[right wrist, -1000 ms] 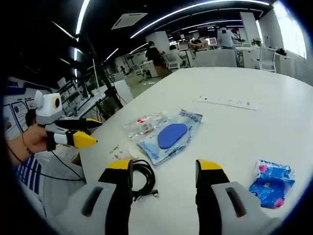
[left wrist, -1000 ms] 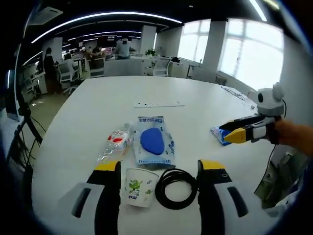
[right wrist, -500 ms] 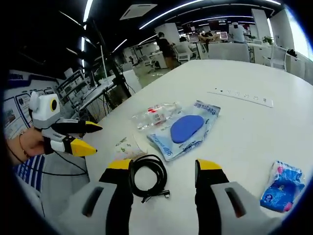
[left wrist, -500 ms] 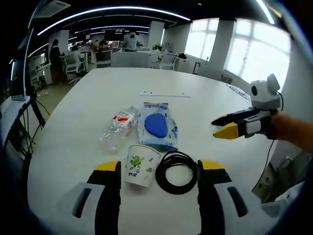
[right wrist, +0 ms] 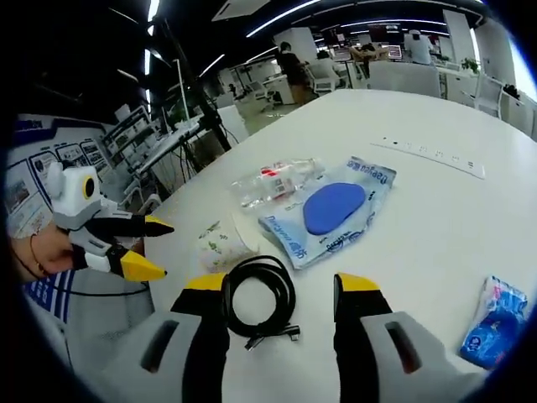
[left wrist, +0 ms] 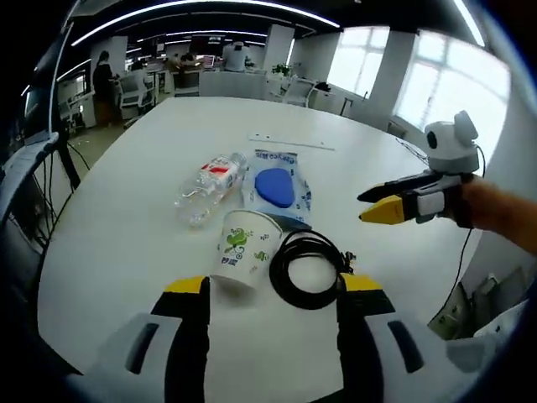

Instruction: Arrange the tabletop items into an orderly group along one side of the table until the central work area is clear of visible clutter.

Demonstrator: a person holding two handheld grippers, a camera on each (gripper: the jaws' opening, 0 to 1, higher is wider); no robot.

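Observation:
On the white table (left wrist: 126, 126) a paper cup (left wrist: 243, 252) lies on its side beside a black cable coil (left wrist: 306, 267). Beyond them lie a clear plastic bottle (left wrist: 210, 180) and a blue pack (left wrist: 278, 186). My left gripper (left wrist: 273, 285) is open, just short of the cup and coil. My right gripper (left wrist: 363, 208), held by a hand, comes in from the right, above the table. In the right gripper view my right gripper (right wrist: 280, 285) is open, with the cable coil (right wrist: 262, 298) between its jaws. The cup (right wrist: 220, 242), bottle (right wrist: 277, 180), blue pack (right wrist: 336, 210) and left gripper (right wrist: 151, 246) show there too.
A small blue packet (right wrist: 493, 323) lies apart at the right of the right gripper view. A flat white strip (left wrist: 289, 143) sits further back on the table. Office desks, chairs and people stand beyond the table's far edge.
Both views have shifted: each camera has come closer to the cup and cable coil. The items on the table lie where they were. Both grippers stay open.

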